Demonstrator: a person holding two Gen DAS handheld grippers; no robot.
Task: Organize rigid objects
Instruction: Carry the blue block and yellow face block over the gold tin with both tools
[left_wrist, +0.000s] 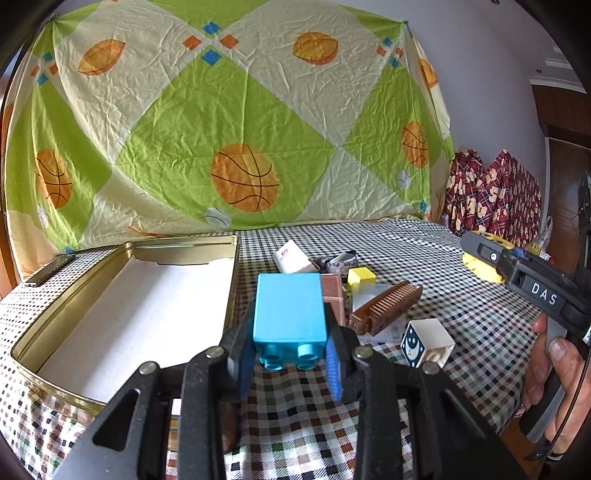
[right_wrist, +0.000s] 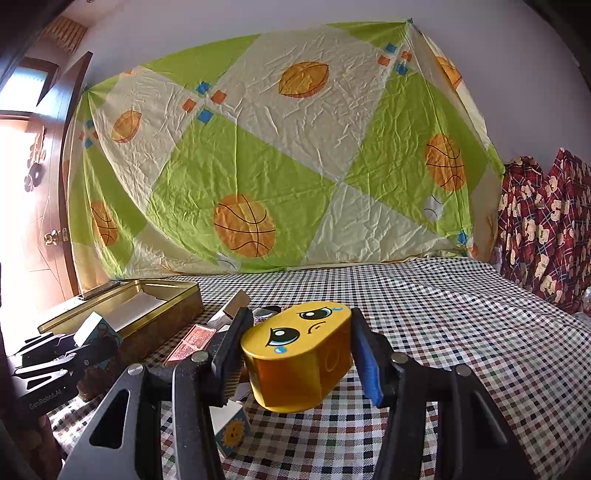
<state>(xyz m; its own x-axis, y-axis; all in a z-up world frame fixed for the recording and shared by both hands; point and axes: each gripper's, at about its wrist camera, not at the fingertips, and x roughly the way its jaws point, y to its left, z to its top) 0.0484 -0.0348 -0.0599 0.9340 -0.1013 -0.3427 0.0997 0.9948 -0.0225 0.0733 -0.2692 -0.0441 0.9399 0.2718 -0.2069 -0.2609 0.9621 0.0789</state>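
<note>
While the checked counter (left_wrist: 424, 258) spreads below a basketball-print sheet (left_wrist: 229, 122), an open gold tin (left_wrist: 122, 291) sits at its left edge. Left tool (left_wrist: 290, 354) is clamped tight on a blue brick (left_wrist: 290, 314), lifted just right of the tin. Right tool (right_wrist: 295, 354) grips a yellow sad-face box (right_wrist: 299, 354), raised above the cloth. A brown comb (left_wrist: 384, 306) lies among small boxes.

Hand (left_wrist: 554, 373) on right gripper handle: being cut by left-wrist frame edge, only fingers showing.
Brown box (left_wrist: 332, 291): mostly hiding behind blue block (left_wrist: 290, 314).
Pile beyond comb (left_wrist: 386, 306): items overlapping, too small to ID.
Tin (right_wrist: 162, 317) interior: mostly hiding behind near wall in right-wrist view.
</note>
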